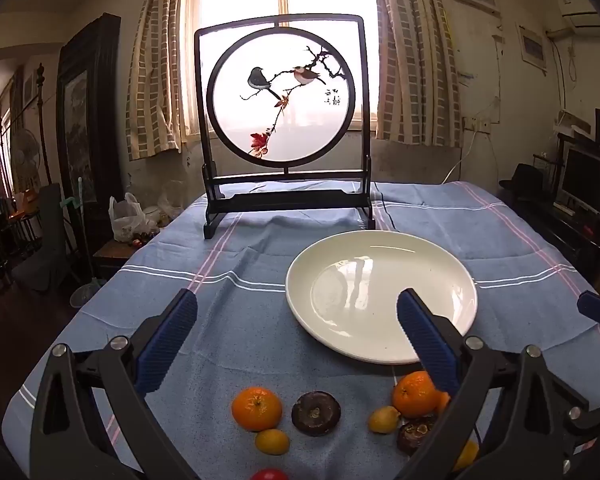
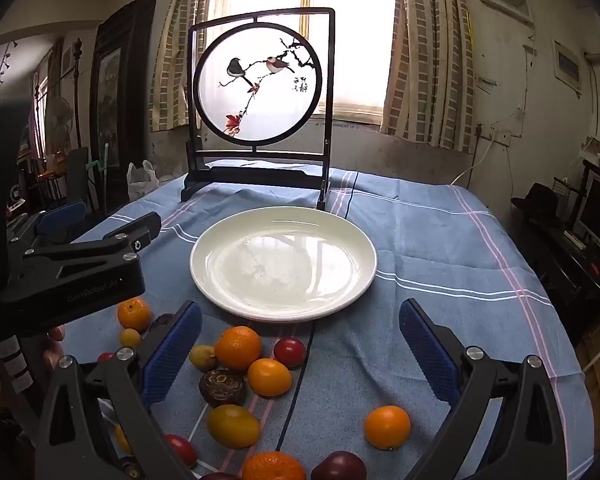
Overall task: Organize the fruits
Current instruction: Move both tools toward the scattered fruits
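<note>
both hand-held grippers, left hand-held gripper [image 1: 296, 334] and right hand-held gripper [image 2: 300, 338], gape wide, holding nothing; white plate [image 2: 204, 276] sits bare beyond the scattered fruits [image 2: 238, 347], likely their destination

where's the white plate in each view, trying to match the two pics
Left wrist: the plate lies right of centre, its near rim behind the right finger of the left tongs.
Right wrist: the plate lies just left of centre, beyond the right tongs.
Shared landmark: the bird screen stands behind the plate in both.
</note>
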`<state>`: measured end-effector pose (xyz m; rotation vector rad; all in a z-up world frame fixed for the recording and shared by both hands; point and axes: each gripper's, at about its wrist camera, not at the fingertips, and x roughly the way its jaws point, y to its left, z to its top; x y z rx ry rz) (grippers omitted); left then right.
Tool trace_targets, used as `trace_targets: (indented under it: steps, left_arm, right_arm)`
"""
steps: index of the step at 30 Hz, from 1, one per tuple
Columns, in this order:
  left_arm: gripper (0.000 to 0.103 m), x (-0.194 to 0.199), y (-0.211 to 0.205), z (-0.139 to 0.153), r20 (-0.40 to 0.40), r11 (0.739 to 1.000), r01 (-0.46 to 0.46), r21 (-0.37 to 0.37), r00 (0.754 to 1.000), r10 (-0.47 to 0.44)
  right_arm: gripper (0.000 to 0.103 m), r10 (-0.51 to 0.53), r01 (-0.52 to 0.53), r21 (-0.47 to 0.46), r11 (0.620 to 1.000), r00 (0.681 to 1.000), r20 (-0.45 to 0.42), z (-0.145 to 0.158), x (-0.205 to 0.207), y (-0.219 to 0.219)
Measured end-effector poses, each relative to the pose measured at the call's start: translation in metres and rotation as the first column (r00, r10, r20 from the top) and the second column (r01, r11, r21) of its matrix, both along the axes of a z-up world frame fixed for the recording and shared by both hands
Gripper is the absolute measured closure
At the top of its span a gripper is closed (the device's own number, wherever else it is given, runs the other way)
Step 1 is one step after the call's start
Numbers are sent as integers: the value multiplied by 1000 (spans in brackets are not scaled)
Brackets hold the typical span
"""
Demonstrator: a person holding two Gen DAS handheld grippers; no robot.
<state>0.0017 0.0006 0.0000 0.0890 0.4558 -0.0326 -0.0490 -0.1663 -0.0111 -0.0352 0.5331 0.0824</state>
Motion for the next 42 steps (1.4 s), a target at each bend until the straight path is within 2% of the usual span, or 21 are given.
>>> trace_targets:
  steps: [5,6,8,14,25,42]
  left_arm:
    - [5,-4,1,1,5,1000,10,-11,1000,-9]
    - [5,4,2,-2,-26,1000,9,-29,1000,-10]
    - [5,9,3,-8,-39,999,14,-34,999,-15]
    - [5,7,3,-7,-38,1000,-1,-15,999,1]
    - [5,9,4,-8,-44,1000,-30,0,999,30]
    - [5,9,-2,-13,-96,1000,-4,0,995,3]
  right_arm:
    - [4,-2,3,39,999,1000,-25,2,4,-3]
    - [4,-2,2,11,1000,1000,3,-2,1,3]
    - [4,1,-1,6,1000,1000,4,-3,2,1]
    - [4,9,-9,-20,1000,1000,2,-7,3,7]
    - [4,6,-6,-5,1000,1000,-14,-10,5,3]
    - [4,10,-11,-6,1000,1000,-16,-11,2,2]
